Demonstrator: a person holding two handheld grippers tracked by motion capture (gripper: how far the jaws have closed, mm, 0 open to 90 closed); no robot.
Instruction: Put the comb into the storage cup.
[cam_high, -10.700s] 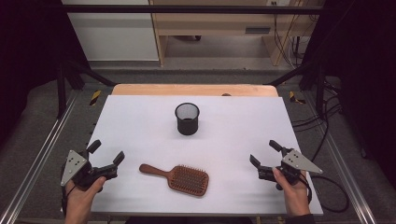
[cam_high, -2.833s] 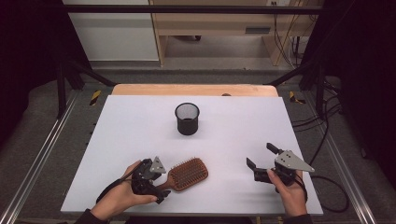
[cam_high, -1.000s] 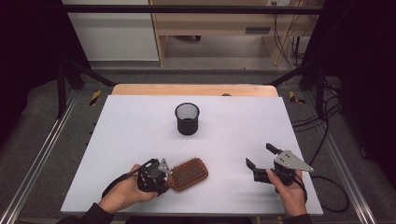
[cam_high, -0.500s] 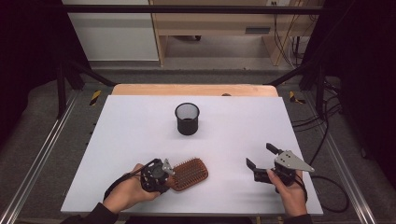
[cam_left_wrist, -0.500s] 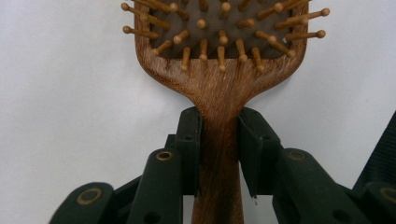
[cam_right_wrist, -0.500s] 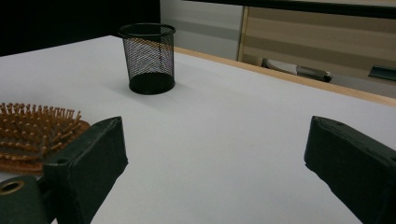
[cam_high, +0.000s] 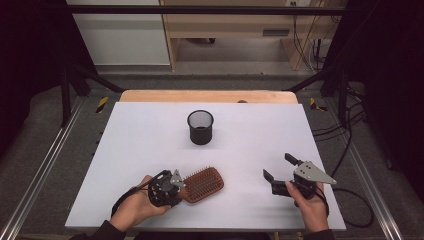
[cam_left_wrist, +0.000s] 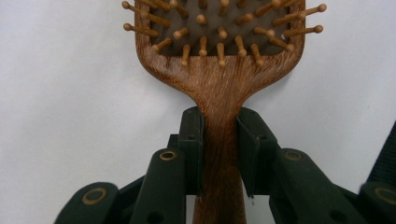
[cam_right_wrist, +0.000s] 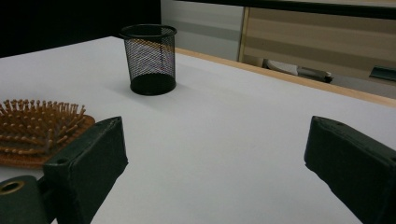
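Observation:
A wooden hairbrush (cam_high: 203, 184) with wooden bristles lies near the front of the white table (cam_high: 150, 135). My left gripper (cam_high: 175, 187) is shut on its handle; in the left gripper view the two black pads clamp the handle (cam_left_wrist: 219, 135) just below the brush head (cam_left_wrist: 219, 37). A black mesh cup (cam_high: 200, 127) stands upright at the table's middle, farther back. My right gripper (cam_high: 279, 167) rests at the front right, open and holding nothing. In the right gripper view its wide-apart jaws frame the bare table, with the cup (cam_right_wrist: 149, 58) and brush (cam_right_wrist: 39, 130) to the left.
A wooden strip (cam_high: 207, 96) runs along the table's far edge. Metal frame rails (cam_high: 45, 165) flank both sides, and cables (cam_high: 345, 150) lie on the floor at the right. A wooden bench (cam_high: 235, 25) stands beyond the table.
My left gripper moved from the front left corner to the brush and closed on its handle. The brush turned, its head now pointing right and slightly away. The right gripper shifted slightly inward.

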